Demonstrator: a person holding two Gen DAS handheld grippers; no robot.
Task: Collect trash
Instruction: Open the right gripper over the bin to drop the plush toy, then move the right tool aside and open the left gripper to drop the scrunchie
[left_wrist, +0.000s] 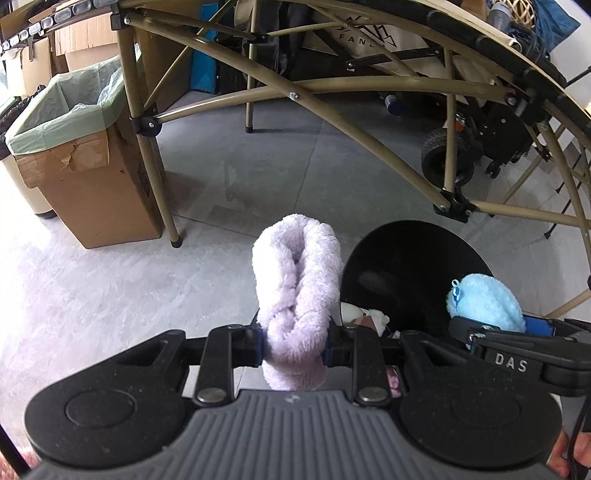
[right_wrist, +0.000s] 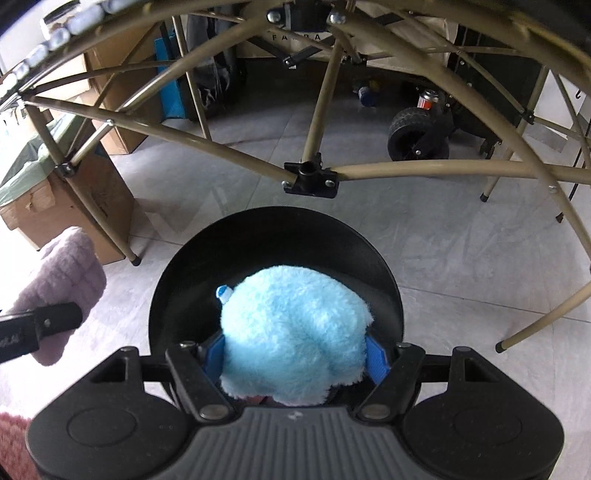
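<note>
Left gripper (left_wrist: 293, 347): clamped on a lilac fluffy cloth (left_wrist: 297, 295), folded double, its loop end standing clear beyond the fingers.
Right gripper (right_wrist: 295, 356): pinching a light-blue fluffy cloth (right_wrist: 291, 328), blue pads pressed into both flanks; a small blue tag shows at the cloth's far left edge.
Bowl (right_wrist: 207, 280): black, round, directly beyond the blue cloth, over the floor; support not visible.
Scraps (left_wrist: 364, 314): small pale pieces between the lilac cloth and the bowl in the left wrist view; nature cannot be told.
Box (left_wrist: 92, 184): cardboard, lined with a green bag (left_wrist: 62, 118), top open, on the floor at far left, touching a frame leg.
Frame (right_wrist: 310, 177): tan metal tubes with black joints, spanning the far side.
Floor (left_wrist: 110, 288): grey tile.
Cart wheel (right_wrist: 417, 138): black, far right, behind the frame.
</note>
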